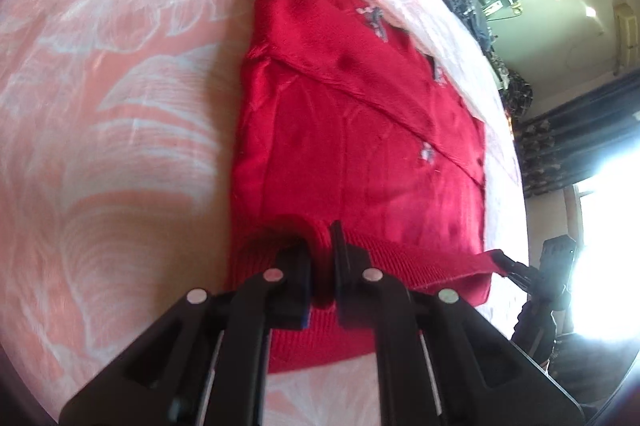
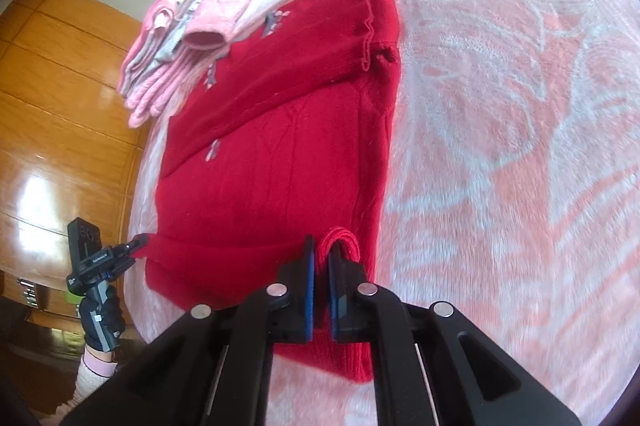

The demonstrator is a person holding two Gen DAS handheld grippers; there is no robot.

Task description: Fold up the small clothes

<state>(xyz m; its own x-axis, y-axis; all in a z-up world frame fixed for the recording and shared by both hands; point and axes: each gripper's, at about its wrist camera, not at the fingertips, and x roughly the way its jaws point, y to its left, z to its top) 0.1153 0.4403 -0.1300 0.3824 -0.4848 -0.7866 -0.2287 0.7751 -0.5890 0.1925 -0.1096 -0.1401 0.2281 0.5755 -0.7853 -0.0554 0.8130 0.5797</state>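
black fingers of the left gripper (image 1: 320, 266) are pinched nearly closed on the ribbed hem of one red sweater (image 1: 360, 130), at its left corner. the right gripper (image 2: 320, 266), equally narrow, clamps a bunched fold of the same hem at the other corner. the sweater lies flat on a pink floral blanket (image 2: 500, 146) covering the bed. beyond its far end sits one pile of pink clothes (image 2: 168, 66), one cuff touching the sweater.

sweater (image 1: 360, 146) on blanket (image 1: 120, 106)
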